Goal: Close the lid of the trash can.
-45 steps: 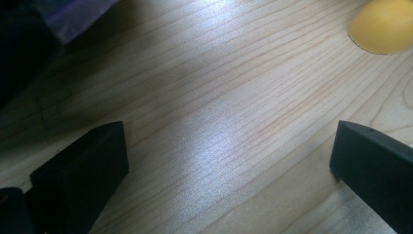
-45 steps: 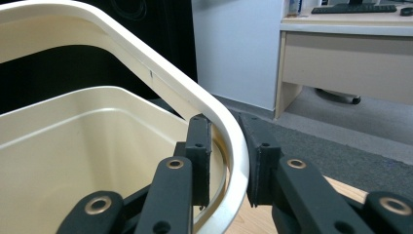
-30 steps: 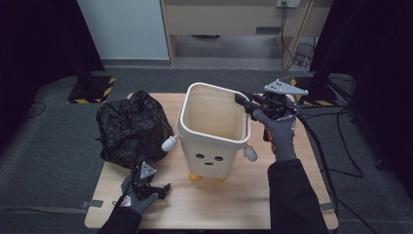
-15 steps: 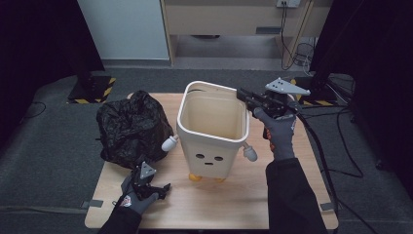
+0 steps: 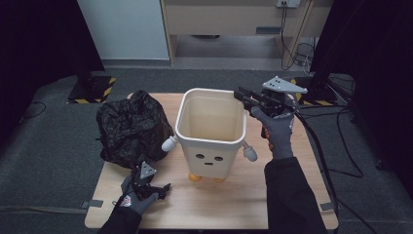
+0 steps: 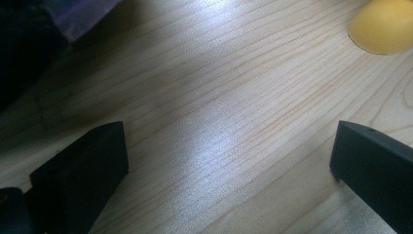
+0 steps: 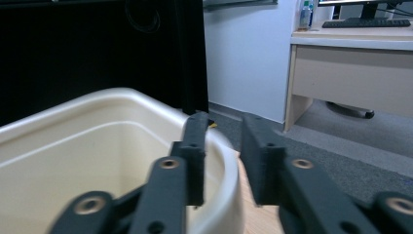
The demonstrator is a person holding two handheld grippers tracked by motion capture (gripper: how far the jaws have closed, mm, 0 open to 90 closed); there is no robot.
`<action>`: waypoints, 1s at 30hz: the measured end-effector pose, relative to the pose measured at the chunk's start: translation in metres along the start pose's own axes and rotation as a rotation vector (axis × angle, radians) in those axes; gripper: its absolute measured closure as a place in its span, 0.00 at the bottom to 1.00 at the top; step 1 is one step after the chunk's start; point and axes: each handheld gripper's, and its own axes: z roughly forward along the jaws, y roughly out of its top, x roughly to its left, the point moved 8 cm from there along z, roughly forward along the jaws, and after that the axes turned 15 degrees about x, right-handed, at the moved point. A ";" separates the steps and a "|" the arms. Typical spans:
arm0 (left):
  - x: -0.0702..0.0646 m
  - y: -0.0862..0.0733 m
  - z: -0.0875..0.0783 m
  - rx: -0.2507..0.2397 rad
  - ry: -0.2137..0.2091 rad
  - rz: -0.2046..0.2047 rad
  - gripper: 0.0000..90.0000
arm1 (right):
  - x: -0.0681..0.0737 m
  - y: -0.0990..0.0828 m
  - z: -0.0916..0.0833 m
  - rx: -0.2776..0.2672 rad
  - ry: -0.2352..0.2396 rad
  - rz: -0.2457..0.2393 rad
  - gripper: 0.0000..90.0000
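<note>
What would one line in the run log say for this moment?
right gripper: fingers astride bin rim, have just been opening, small gap | left gripper: open, low over table | black bag: left of bin

We see a light wooden bench (image 5: pixel 243 204) standing on grey carpet. On it sits a cream bin (image 5: pixel 210 127) with a face and yellow feet, near the middle. Just left of it lies a crumpled black bag (image 5: pixel 130 127), overhanging the bench's left edge.
</note>
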 end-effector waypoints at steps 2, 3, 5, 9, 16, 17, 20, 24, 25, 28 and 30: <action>0.000 0.000 0.000 0.000 0.000 0.000 0.00 | -0.001 -0.001 0.001 -0.006 0.000 0.004 0.71; 0.000 0.000 0.000 0.000 0.000 0.000 0.00 | -0.003 -0.002 0.000 -0.013 -0.004 0.006 0.67; 0.000 0.000 0.000 0.000 0.000 0.000 0.00 | -0.007 -0.003 -0.002 -0.026 -0.024 0.009 0.65; 0.000 0.000 0.000 0.000 0.001 0.001 0.00 | -0.017 -0.006 -0.009 -0.048 -0.062 0.030 0.54; 0.000 0.000 0.000 0.001 0.000 0.001 0.00 | -0.032 -0.015 -0.018 -0.076 -0.110 0.055 0.50; 0.000 0.000 0.000 0.000 0.000 0.000 0.00 | -0.035 -0.017 -0.020 -0.077 -0.125 0.059 0.48; 0.000 0.000 0.000 0.000 0.000 0.000 0.00 | -0.042 -0.022 -0.023 -0.080 -0.152 0.066 0.46; 0.000 0.000 0.000 0.000 0.000 0.000 0.00 | -0.049 -0.034 -0.026 -0.072 -0.170 0.081 0.43; 0.000 0.000 0.000 0.000 0.000 0.000 0.00 | -0.051 -0.037 -0.026 -0.068 -0.173 0.086 0.42; 0.000 0.000 0.000 0.000 0.002 -0.002 0.00 | -0.056 -0.046 -0.027 -0.065 -0.184 0.101 0.40; 0.000 0.000 0.000 0.000 0.002 -0.002 0.00 | -0.058 -0.053 -0.027 -0.041 -0.197 0.094 0.39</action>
